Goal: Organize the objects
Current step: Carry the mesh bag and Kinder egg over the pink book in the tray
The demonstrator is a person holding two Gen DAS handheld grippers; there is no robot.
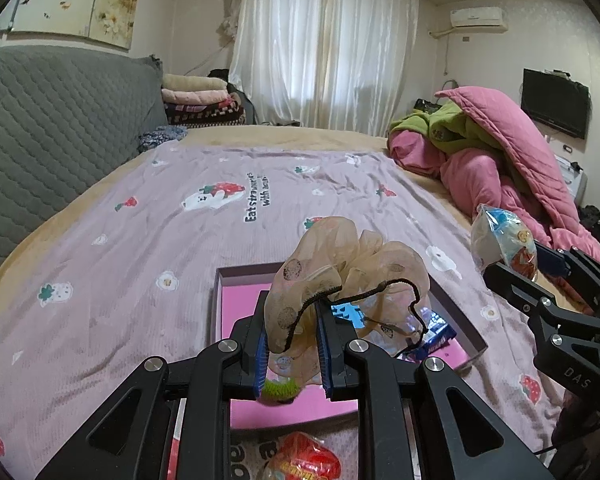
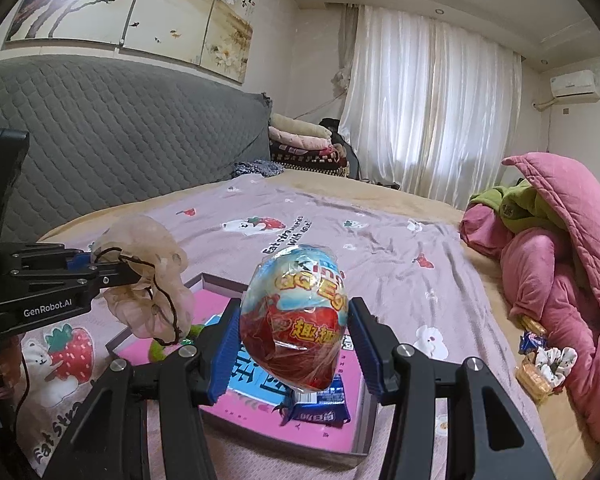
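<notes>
My left gripper is shut on a sheer beige scrunchie with a black cord, held above a shallow pink-lined box on the bed. It also shows in the right wrist view. My right gripper is shut on a wrapped toy egg, red, white and blue, held above the same box. The egg also shows at the right of the left wrist view. In the box lie a blue snack packet, a blue-printed card and a green knitted thing.
A mauve strawberry-print blanket covers the bed. Pink and green quilts are piled at the right, with small snack packets beside them. A grey padded headboard stands at the left. A red wrapped snack lies near the box's front edge.
</notes>
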